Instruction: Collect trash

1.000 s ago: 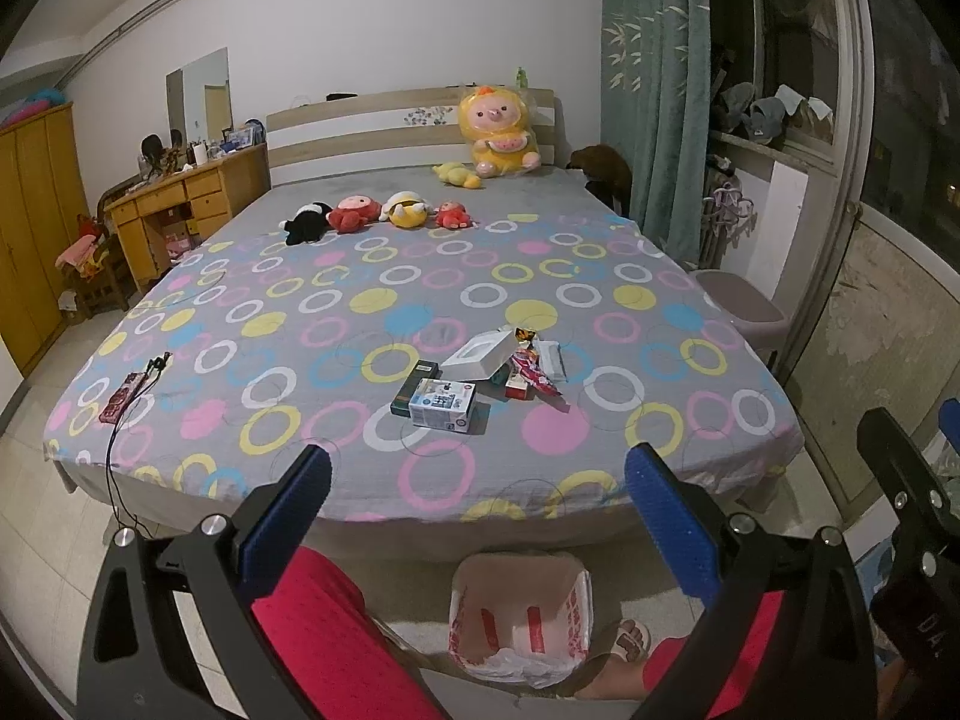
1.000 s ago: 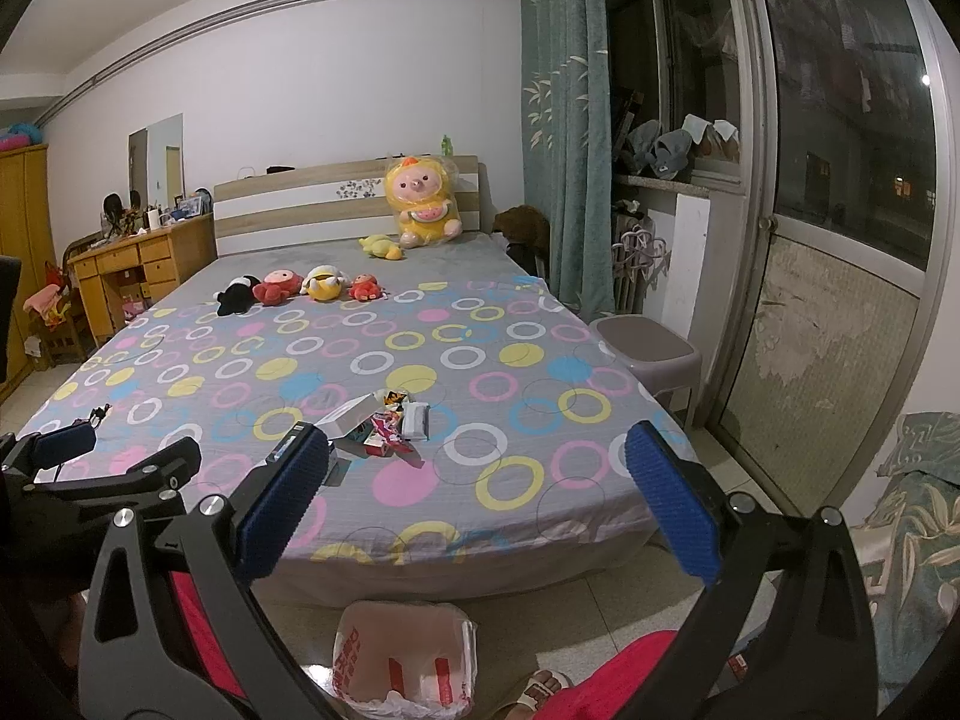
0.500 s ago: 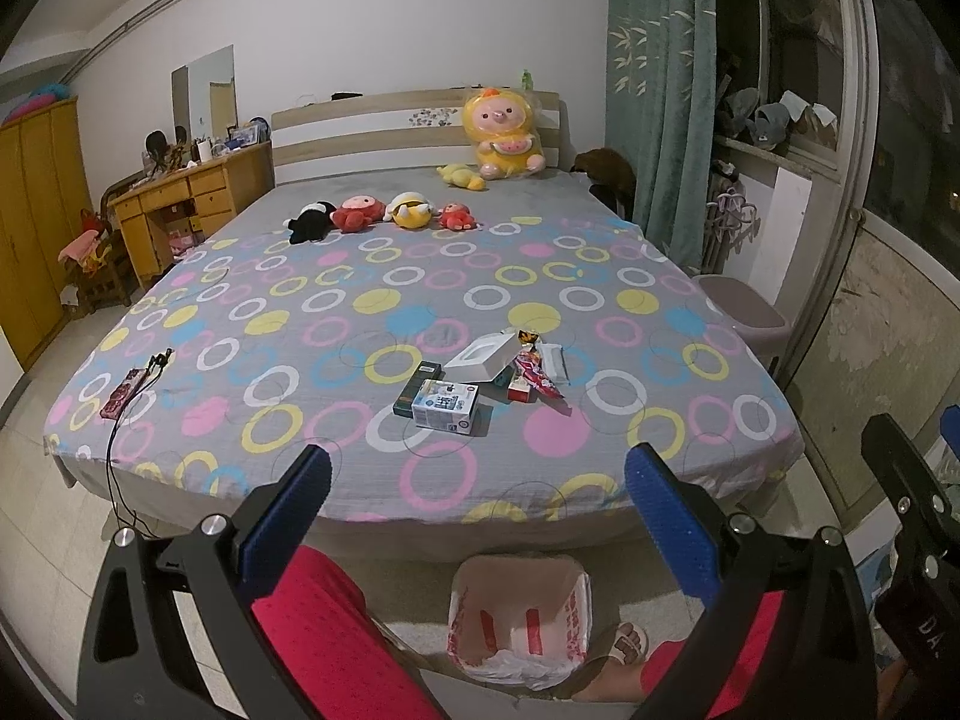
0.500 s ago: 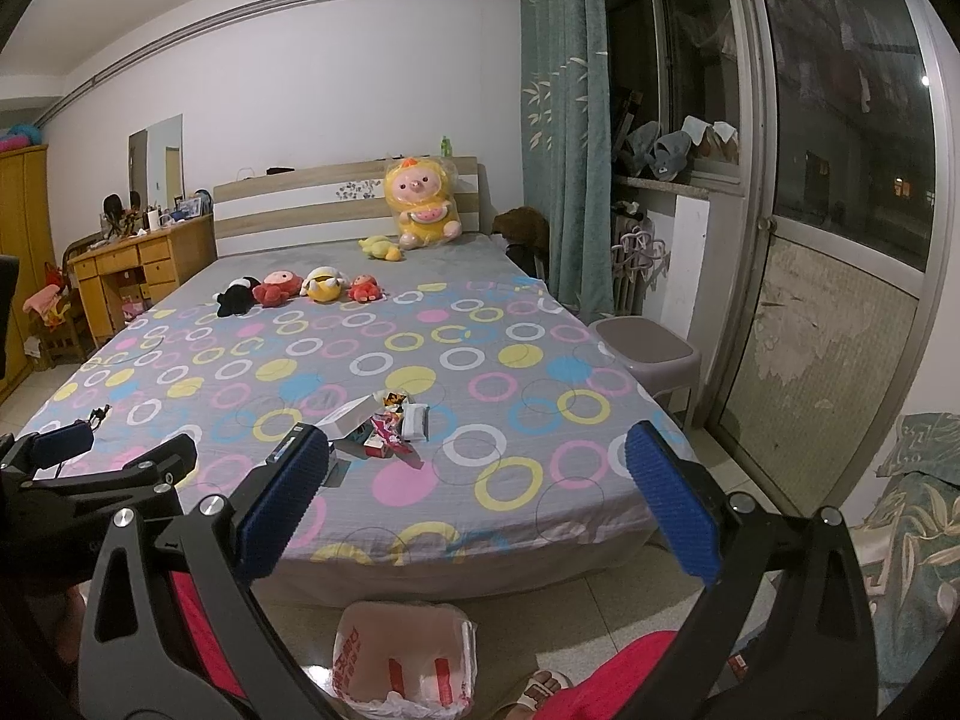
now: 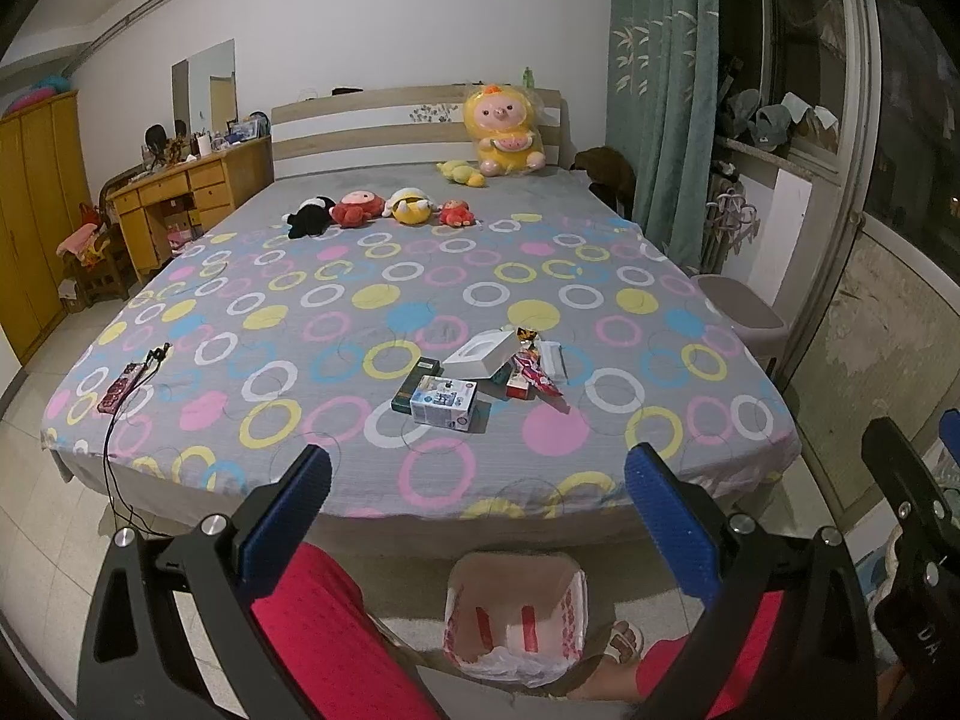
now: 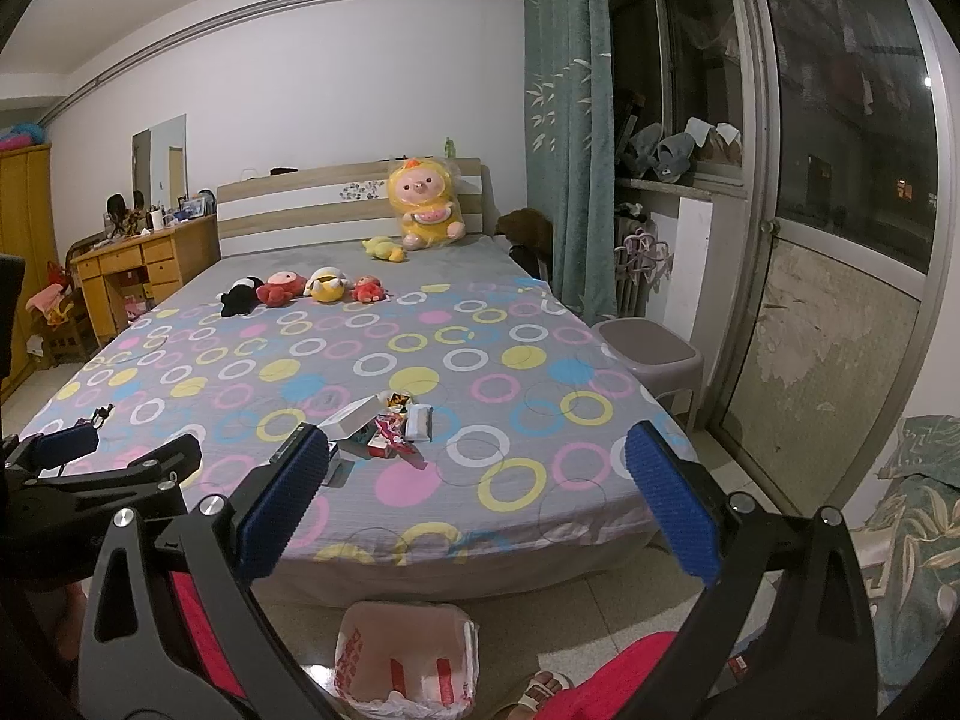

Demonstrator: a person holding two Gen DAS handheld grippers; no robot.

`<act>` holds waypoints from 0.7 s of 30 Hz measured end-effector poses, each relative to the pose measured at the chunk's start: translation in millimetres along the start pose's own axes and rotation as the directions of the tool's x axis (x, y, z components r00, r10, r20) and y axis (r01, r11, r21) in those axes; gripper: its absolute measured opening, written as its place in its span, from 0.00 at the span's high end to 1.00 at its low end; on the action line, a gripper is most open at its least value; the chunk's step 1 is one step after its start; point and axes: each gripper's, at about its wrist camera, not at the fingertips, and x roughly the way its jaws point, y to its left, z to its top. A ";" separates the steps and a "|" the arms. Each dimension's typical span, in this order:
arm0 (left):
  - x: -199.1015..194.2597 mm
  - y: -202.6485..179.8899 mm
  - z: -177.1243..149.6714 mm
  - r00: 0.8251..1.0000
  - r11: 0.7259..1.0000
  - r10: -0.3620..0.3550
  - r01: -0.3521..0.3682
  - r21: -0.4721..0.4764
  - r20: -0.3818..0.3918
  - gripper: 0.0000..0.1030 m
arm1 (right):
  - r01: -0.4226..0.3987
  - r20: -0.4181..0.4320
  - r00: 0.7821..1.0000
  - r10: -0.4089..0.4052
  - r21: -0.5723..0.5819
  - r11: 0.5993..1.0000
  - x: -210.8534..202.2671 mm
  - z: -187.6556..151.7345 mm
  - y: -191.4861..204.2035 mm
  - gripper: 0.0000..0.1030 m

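Honestly, with both the left gripper (image 5: 477, 516) and right gripper (image 6: 477, 498) spread wide and empty, the trash pile (image 5: 480, 375) at twelve o'clock on the bed (image 5: 300, 324) sits packed tightly, so one pinch could scatter wrappers away from the bag (image 5: 516, 624) at six o'clock.

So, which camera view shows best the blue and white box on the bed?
The left wrist view: the blue and white box lies in full sight beside the other trash. In the right wrist view, the right gripper's left finger hides most of it.
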 end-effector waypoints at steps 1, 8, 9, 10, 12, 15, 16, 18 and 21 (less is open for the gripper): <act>0.0 0.8 0.2 1.000 1.000 -0.003 0.003 -0.002 -0.002 0.07 | 0.000 -0.001 1.000 0.000 0.000 1.000 0.1 0.3 -0.2 0.06; 1.2 2.4 0.8 1.000 1.000 -0.003 0.003 -0.004 -0.002 0.07 | -0.003 -0.001 1.000 0.003 0.002 1.000 0.0 -0.4 -0.3 0.06; 1.4 2.8 1.1 1.000 1.000 -0.005 0.005 -0.005 -0.004 0.07 | -0.003 0.000 1.000 0.003 0.001 1.000 -0.1 -0.9 0.7 0.06; 1.2 2.3 0.4 1.000 1.000 -0.003 0.003 -0.006 -0.003 0.07 | -0.004 0.000 1.000 0.004 0.001 1.000 -0.1 -0.7 0.1 0.06; 1.1 2.1 0.5 1.000 1.000 -0.001 0.001 -0.006 0.001 0.07 | -0.004 0.000 1.000 0.004 0.000 1.000 -0.2 0.2 1.2 0.06; 1.1 2.5 1.0 1.000 1.000 -0.001 0.001 -0.004 -0.001 0.07 | -0.005 0.000 1.000 0.005 -0.002 1.000 -0.1 0.9 2.7 0.06; 1.3 2.9 1.2 1.000 1.000 -0.001 0.001 -0.004 -0.001 0.07 | -0.006 0.000 1.000 0.006 -0.003 1.000 -0.5 1.3 4.3 0.06; 1.7 3.6 1.3 1.000 1.000 -0.003 0.003 -0.006 -0.002 0.07 | -0.010 -0.001 1.000 0.010 -0.003 1.000 -0.7 1.2 4.3 0.06; 1.6 2.9 1.2 1.000 1.000 -0.002 0.002 -0.004 0.000 0.07 | -0.012 0.000 1.000 0.012 -0.009 1.000 -1.2 1.9 9.2 0.06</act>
